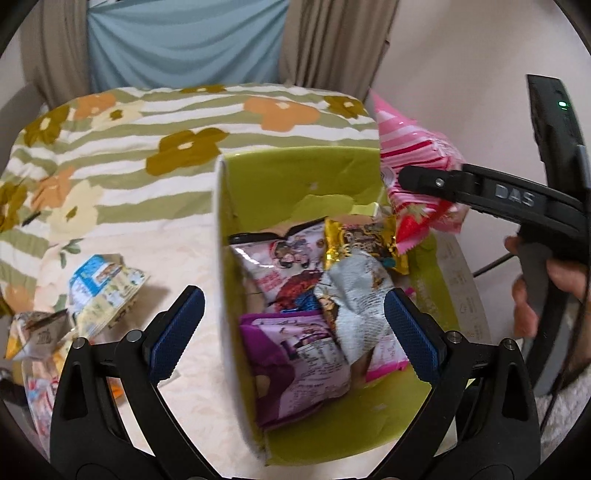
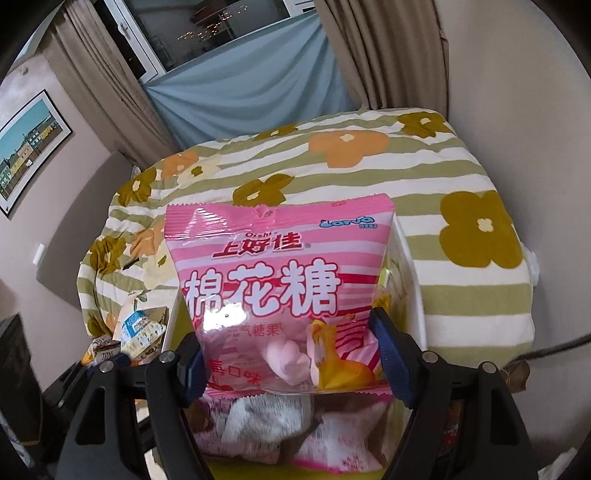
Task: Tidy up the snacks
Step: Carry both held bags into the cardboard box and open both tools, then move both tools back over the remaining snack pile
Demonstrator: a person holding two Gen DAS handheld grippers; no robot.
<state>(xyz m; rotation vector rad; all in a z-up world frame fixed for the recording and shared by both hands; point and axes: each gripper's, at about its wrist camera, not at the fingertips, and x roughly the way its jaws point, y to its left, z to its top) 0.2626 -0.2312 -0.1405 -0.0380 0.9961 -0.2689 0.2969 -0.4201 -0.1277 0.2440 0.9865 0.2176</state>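
In the left wrist view, the left gripper hung with its blue-padded fingers spread wide and nothing pinched between them, straddling the white left wall of a lime-green cardboard box that sat on a floral striped quilt. Inside the box lay a heap of snacks: a purple packet toward six o'clock, a crumpled silver packet at the centre, a gold foil packet above it and a pink-and-white cartoon packet at its nine o'clock. Only this view showed the loose packets outside the box, a blue-and-cream snack bag at nine o'clock among them, and the right gripper from the side at two o'clock, carried by a hand at three o'clock and clamped on a pink striped marshmallow bag held above the box's far right corner. In the right wrist view, the right gripper held that marshmallow bag upright by its lower edges, the fingers pressed to both sides. Here alone its face could be read: pink and white stripes, large red Chinese characters, a clear window with pale pink marshmallows and a yellow cartoon figure. Blurred packets in the box showed beneath it at six o'clock. This view also took in a window at twelve o'clock and a framed picture at nine o'clock.
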